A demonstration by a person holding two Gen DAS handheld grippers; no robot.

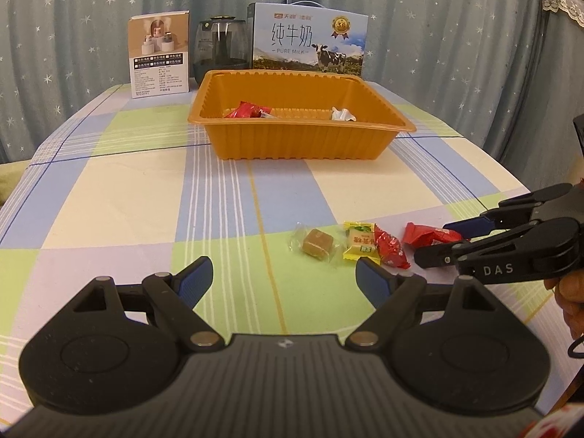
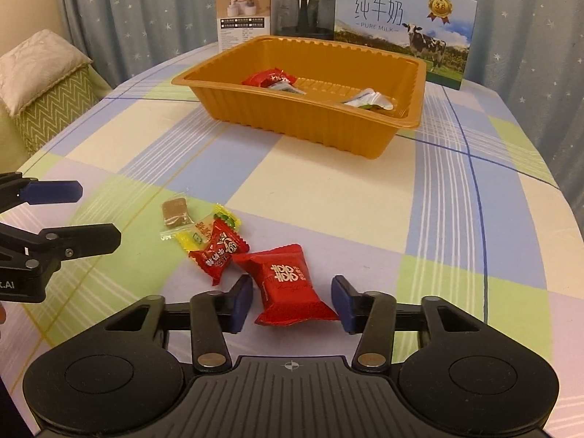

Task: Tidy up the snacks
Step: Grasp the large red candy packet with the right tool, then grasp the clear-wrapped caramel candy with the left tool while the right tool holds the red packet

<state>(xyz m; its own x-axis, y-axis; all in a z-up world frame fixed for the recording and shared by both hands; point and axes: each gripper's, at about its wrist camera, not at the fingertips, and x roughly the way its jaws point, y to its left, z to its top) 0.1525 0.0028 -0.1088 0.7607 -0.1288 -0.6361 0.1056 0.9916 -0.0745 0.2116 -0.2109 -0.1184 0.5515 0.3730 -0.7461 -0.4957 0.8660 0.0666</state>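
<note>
Right wrist view shows the counter (image 2: 328, 189) under a checked cloth, with the orange tray (image 2: 292, 120) at its far side. Behind the tray stand a milk carton (image 2: 405, 25), a dark jar (image 2: 304, 11) and a small box (image 2: 242, 11). Inside the tray lie a red packet (image 2: 268, 77) and a white wrapper (image 2: 368, 99). Nearer, the right hand-held gripper (image 2: 292, 306) straddles a large red packet (image 2: 288, 288); its fingers (image 2: 241, 303) sit just beside the packet's edges, though whether the pads already press it is hard to judge from here. Beside that packet lie a smaller red candy (image 2: 219, 255), a yellow candy (image 2: 197, 231) and a brown candy (image 2: 175, 211) in clear wrap, close together. From the left wrist view, the left hand-held gripper (image 1: 284, 273) hangs above the cloth with its fingers spread wide and nothing between them, the brown candy just ahead.
</note>
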